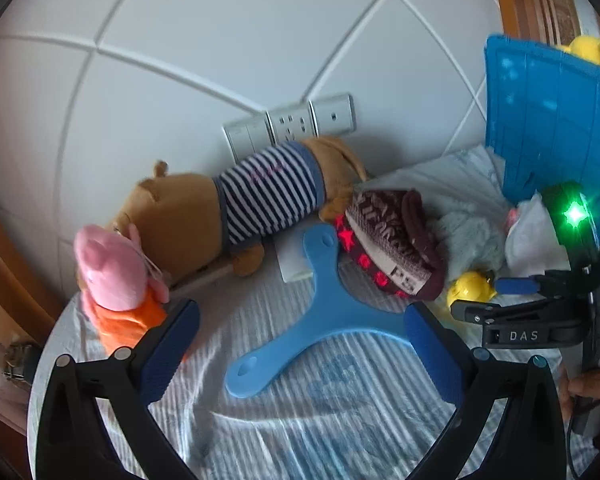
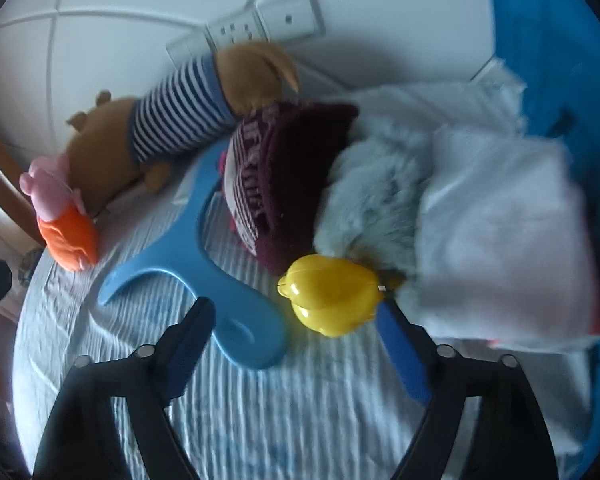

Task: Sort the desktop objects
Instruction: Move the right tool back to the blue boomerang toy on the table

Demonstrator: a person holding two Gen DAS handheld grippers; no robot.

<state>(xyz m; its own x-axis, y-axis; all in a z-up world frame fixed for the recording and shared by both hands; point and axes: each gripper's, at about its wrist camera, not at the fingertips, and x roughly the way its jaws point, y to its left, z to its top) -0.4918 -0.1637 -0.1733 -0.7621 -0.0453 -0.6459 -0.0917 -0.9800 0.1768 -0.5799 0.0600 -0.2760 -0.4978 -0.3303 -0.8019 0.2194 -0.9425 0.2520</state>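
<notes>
Looking along my right gripper (image 2: pixel 296 330), I see its jaws spread, nothing pinched; a glossy yellow plastic fruit-shaped toy (image 2: pixel 330 294) lies just ahead, touching the right pad's tip. My left gripper (image 1: pixel 300 342) is spread too, straddling one arm of a flat blue three-armed plastic boomerang (image 1: pixel 320 312). Beyond lie a maroon knitted hat (image 2: pixel 276 172) and a brown plush dog in a striped shirt (image 1: pixel 220 208).
</notes>
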